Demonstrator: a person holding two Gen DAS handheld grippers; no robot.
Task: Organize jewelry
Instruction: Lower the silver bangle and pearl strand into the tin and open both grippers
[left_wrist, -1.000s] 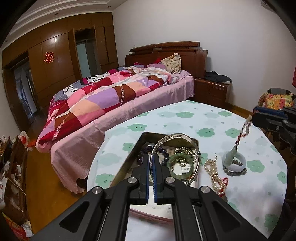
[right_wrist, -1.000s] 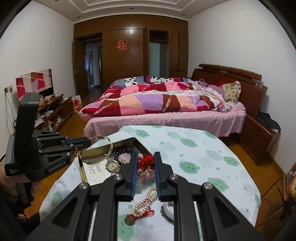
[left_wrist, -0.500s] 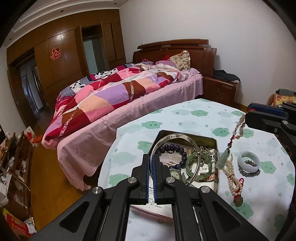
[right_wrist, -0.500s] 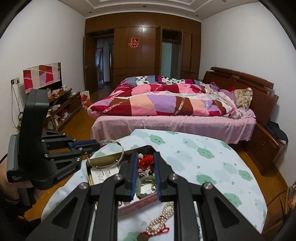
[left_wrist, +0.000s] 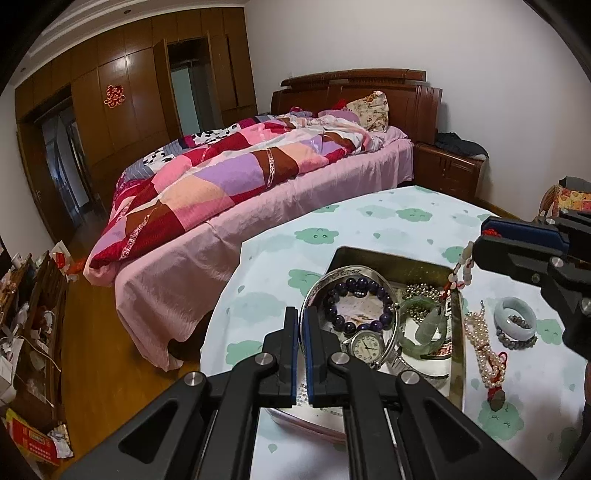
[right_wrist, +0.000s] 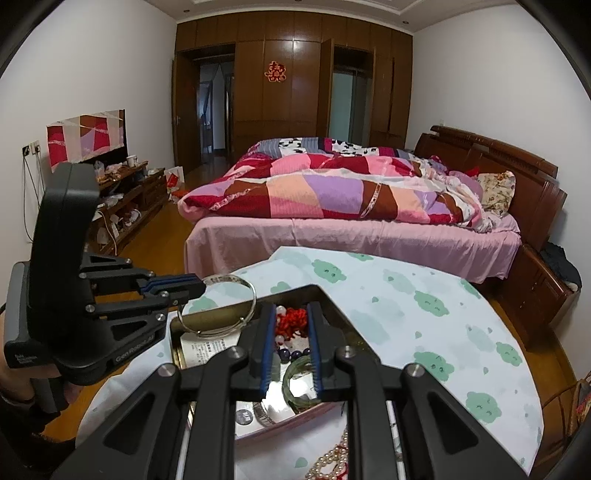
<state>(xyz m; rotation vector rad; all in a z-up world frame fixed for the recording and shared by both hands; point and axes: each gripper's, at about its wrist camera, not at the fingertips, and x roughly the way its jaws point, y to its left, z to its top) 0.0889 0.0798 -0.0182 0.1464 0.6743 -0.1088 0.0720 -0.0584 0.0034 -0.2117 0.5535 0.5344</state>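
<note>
Left tongs (left_wrist: 303, 332) clamped on silver bangle (left_wrist: 384, 280), held over the tin tray (left_wrist: 391, 256) at its 9 o'clock edge. Right tongs (right_wrist: 291, 347) pinch a red-corded jade pendant (left_wrist: 430, 323) – it dangles into the tray. Pearl strand (left_wrist: 480, 339) lies on the surface (left_wrist: 369, 221) at 3 o'clock.

The right gripper's (right_wrist: 291, 345) fingers are blocking much of the tin's (left_wrist: 456, 332) contents, its grip on the red cord (right_wrist: 293, 321) impossible to judge. The pearl necklace (right_wrist: 328, 461) is running off the bottom edge, while print on the paper (right_wrist: 207, 347) is staying too small to read.
</note>
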